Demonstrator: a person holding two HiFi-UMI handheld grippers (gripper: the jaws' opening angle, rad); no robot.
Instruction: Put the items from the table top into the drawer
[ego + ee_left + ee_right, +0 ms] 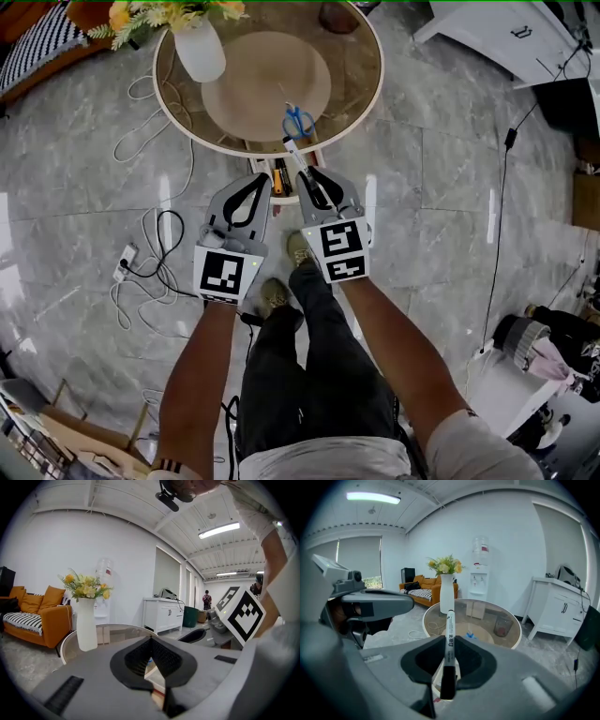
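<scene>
White plastic marker (pixel 449 637), black cap: light, stiff, slick barrel. Right gripper (pixel 307 178) clamps it just ahead of the cap, over the open drawer (pixel 284 198). Left gripper (pixel 255 183) closed, empty. Scissors (pixel 298 122) lie on tabletop (pixel 361 75).

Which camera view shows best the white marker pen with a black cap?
The right gripper view: the white marker pen stands large, clamped in the right gripper. The head view shows it small and thin; the left gripper view, not at all.
</scene>
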